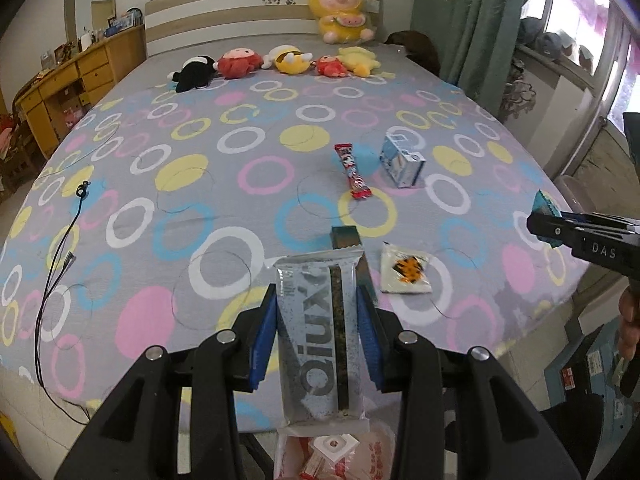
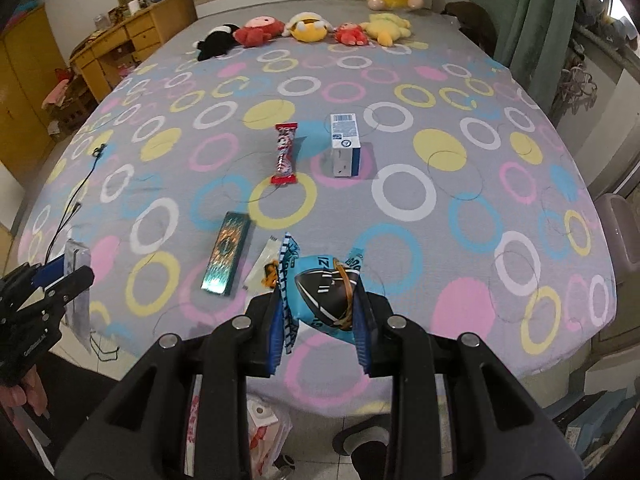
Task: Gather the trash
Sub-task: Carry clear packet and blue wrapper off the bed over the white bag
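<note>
above the bed (image 1: 248, 184), two clamped wrappers (image 1: 316, 320)

Legible markings are few. The silver wrapper (image 1: 318, 336), clamped between the blue pads of the left gripper (image 1: 318, 320), carries large grey lettering that appears upside down in the left wrist view; it seems to read "qinux", though the reading is uncertain. To the right of that wrapper, the black body of the right gripper (image 1: 560, 228) bears the white letters "DAS". The blue packet (image 2: 326, 292) pinched in the right gripper (image 2: 320, 308) shows only the fragment "IZ" along its top edge. Beyond the silver wrapper, the print on the blue-and-white carton (image 2: 344, 146) and the red candy wrapper (image 2: 285, 154) is too small to read.
</note>
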`<action>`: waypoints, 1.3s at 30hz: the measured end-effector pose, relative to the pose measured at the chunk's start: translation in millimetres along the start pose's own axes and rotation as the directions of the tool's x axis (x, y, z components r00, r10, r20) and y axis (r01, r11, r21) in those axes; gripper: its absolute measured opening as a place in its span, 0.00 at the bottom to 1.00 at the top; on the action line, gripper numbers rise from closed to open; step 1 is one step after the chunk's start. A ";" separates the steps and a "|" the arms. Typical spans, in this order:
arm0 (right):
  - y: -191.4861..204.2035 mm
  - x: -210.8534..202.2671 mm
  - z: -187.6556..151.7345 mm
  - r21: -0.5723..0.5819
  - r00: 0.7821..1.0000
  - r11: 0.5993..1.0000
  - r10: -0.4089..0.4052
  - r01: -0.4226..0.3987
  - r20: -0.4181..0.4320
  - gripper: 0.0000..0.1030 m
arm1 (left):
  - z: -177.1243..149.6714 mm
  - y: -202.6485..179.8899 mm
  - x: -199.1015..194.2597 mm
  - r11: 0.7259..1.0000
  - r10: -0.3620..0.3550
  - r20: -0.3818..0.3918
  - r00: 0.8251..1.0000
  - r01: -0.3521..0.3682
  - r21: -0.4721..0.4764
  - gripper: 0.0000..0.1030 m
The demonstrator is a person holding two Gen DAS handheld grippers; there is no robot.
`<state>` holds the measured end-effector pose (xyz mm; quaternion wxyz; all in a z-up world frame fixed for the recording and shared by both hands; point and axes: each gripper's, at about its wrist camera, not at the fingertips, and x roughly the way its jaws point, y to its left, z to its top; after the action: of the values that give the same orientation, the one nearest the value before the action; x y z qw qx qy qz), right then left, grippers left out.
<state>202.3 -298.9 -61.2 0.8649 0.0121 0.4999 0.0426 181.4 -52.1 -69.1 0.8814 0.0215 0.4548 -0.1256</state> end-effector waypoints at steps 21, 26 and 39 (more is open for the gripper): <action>66.3 -84.1 -115.3 -0.104 0.988 0.988 0.126 -0.117 0.087 0.27 | -113.2 -9.7 -66.2 0.999 -0.047 -0.078 0.996 0.049 0.020 0.36; 87.6 -74.6 -139.8 -0.120 0.987 0.984 0.144 -0.135 0.066 0.27 | -141.3 -5.5 -59.2 0.999 -0.052 -0.124 0.991 0.053 0.002 0.36; 131.0 -16.9 -198.8 -0.170 0.985 0.970 0.164 -0.172 -0.059 0.27 | -205.0 1.1 -13.6 0.998 -0.055 -0.277 0.959 0.048 -0.034 0.36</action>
<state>13.7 -174.2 -137.7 0.8446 -0.0223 0.5106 0.1596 10.9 -17.1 -178.2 0.8056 0.0150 0.5759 -0.1381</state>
